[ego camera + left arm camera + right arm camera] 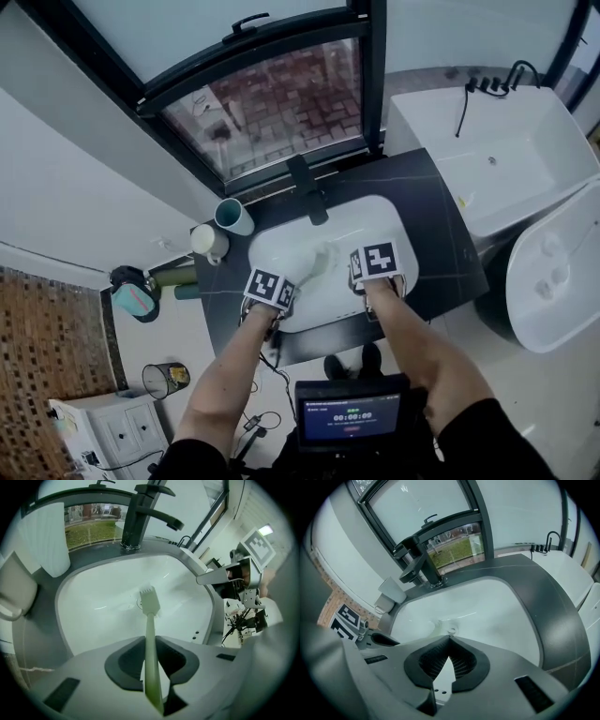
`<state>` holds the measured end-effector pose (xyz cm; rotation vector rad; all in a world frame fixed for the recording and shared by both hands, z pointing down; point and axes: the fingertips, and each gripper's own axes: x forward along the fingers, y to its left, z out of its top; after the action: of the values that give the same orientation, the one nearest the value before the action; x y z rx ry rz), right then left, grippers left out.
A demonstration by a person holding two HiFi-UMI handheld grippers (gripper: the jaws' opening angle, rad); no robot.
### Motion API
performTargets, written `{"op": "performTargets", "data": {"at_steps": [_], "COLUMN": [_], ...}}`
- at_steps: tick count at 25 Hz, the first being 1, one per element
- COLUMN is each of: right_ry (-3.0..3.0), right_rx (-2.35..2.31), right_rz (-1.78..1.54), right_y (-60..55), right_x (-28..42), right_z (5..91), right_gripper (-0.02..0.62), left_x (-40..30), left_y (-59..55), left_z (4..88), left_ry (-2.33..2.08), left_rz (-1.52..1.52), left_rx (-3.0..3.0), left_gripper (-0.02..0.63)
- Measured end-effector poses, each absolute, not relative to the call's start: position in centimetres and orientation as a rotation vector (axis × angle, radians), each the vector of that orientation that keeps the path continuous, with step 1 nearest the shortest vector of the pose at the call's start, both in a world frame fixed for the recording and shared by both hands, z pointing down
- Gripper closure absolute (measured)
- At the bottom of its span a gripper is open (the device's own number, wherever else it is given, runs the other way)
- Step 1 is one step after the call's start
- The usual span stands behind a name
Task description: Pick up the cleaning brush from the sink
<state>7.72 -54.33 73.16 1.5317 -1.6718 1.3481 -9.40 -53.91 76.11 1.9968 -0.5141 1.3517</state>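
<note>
Now the left tongs (149, 640) are clamped on the cleaning brush (149, 616). The dark pads press on the pale green handle from both sides, and the handle runs straight out between them. The bristle head of the brush points to the far side, over the white basin of the sink (93, 602), close to the drain. Whether the bristles touch the basin, I cannot tell.

The right tongs (450, 638) are closed, with their tips together and nothing between them. They hang over the near right part of the sink, just beside the left tongs.

A black faucet (306, 187) stands at the far edge of the sink, in front of the window. The sink sits in a dark surface (441, 216). At its left end stand a teal cup (232, 216) and a white mug (208, 242), near each other.
</note>
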Motion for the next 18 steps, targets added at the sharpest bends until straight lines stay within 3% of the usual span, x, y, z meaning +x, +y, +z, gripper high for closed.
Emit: {"op": "performTargets", "data": {"at_steps": [18], "right_ry": [-1.832], "right_rx": [1.658], "right_rz": [1.232], "right_y": [-42.5], "right_x": [1.6], "right_z": [62.1], "right_gripper": [0.612], "left_x": [-17.0], "left_y": [-41.5], "left_z": [58.5], "left_ry": [-0.738], "left_rz": [0.937], "left_rx": [2.351], "left_gripper": [0.528]}}
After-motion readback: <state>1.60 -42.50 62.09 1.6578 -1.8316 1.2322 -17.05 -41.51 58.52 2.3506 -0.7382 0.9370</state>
